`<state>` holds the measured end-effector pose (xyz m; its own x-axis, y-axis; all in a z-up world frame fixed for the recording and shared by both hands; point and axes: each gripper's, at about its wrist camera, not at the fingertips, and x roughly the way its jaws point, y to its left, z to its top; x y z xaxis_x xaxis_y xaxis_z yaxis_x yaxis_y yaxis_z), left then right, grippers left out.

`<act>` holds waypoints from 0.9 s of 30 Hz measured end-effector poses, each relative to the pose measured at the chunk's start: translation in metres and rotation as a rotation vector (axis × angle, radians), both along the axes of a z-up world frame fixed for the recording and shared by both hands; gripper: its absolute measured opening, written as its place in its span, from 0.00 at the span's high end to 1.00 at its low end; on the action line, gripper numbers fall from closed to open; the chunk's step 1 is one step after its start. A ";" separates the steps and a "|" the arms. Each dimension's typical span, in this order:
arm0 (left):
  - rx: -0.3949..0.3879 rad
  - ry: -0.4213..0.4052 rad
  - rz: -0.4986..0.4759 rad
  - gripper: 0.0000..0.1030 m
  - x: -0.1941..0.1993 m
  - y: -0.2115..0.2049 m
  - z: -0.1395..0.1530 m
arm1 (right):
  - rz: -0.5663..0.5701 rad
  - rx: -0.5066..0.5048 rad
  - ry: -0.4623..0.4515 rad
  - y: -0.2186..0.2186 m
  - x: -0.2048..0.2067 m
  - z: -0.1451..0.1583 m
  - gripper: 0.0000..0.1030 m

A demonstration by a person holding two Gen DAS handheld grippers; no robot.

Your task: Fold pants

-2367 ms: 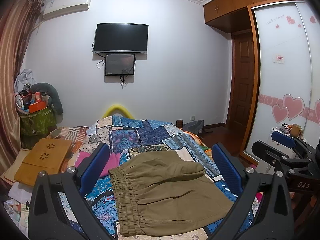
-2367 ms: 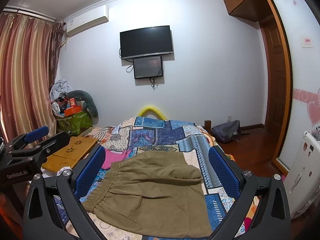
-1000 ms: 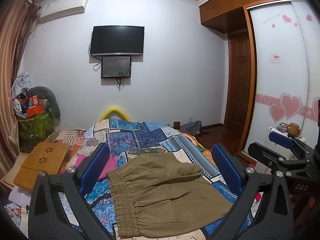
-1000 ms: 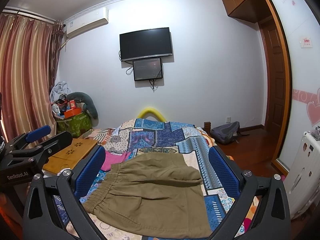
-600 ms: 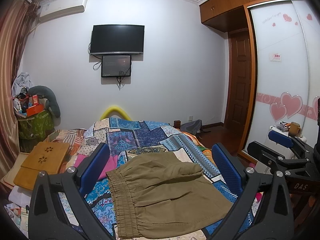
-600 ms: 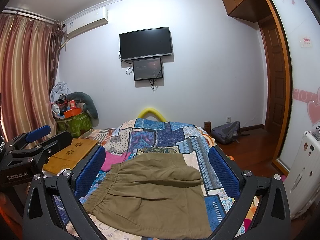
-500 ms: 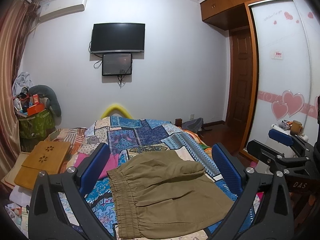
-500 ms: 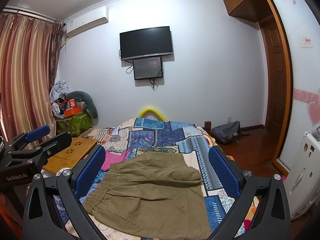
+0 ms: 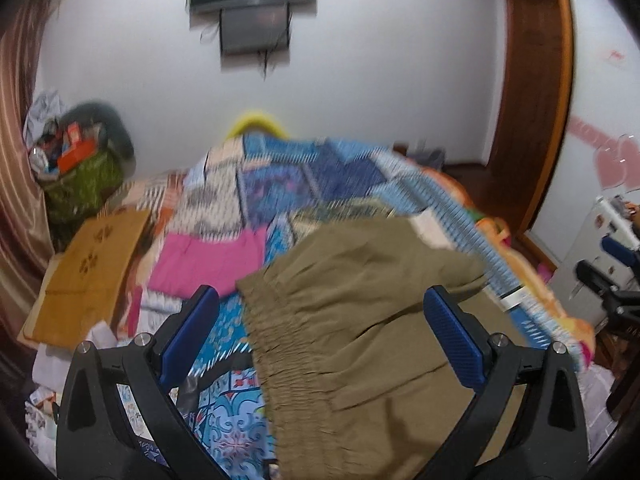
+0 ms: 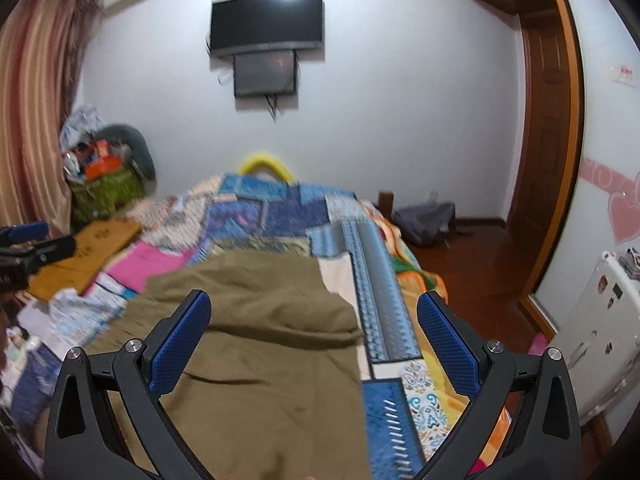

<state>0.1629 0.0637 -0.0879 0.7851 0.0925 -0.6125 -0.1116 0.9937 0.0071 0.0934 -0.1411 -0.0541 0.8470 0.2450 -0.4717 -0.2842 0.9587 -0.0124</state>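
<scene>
Olive-green pants lie folded on a patchwork quilt on the bed, elastic waistband toward the left. My left gripper is open and empty, tilted down over the waistband side. My right gripper is open and empty above the pants, over their right part. The pants' right edge lies between the right gripper's fingers. The other gripper shows at the edge of each view, the right one and the left one.
A wooden lap board and a pink cloth lie left of the pants. A green basket of clutter stands by the curtain. A grey bag lies on the floor right of the bed. A white cabinet stands at right.
Both grippers have tipped downward and moved closer over the pants. The pants fill more of both views, and the frames are motion-blurred. Both jaws stay open.
</scene>
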 end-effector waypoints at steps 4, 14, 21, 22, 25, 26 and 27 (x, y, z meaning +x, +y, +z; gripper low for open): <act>0.008 0.110 0.034 0.00 0.030 0.020 -0.036 | -0.004 -0.061 0.080 -0.011 0.029 -0.032 0.01; -0.025 0.352 0.001 0.00 0.073 0.045 -0.110 | 0.041 -0.080 0.345 -0.019 0.100 -0.115 0.11; -0.009 0.412 -0.034 0.00 0.091 0.053 -0.135 | 0.088 -0.083 0.469 -0.015 0.139 -0.152 0.34; -0.020 0.412 -0.039 0.00 0.093 0.054 -0.136 | 0.094 -0.088 0.483 -0.014 0.143 -0.156 0.38; -0.043 0.399 -0.047 0.07 0.096 0.059 -0.138 | 0.105 -0.084 0.499 -0.014 0.154 -0.162 0.42; -0.050 0.398 -0.049 0.09 0.098 0.060 -0.138 | 0.113 -0.077 0.501 -0.014 0.156 -0.162 0.48; -0.061 0.397 -0.050 0.13 0.099 0.061 -0.139 | 0.121 -0.066 0.505 -0.015 0.157 -0.162 0.53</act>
<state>0.2617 0.1245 -0.2270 0.4894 0.0143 -0.8720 -0.0633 0.9978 -0.0191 0.2507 -0.1557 -0.2163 0.4774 0.2830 -0.8319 -0.3795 0.9203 0.0953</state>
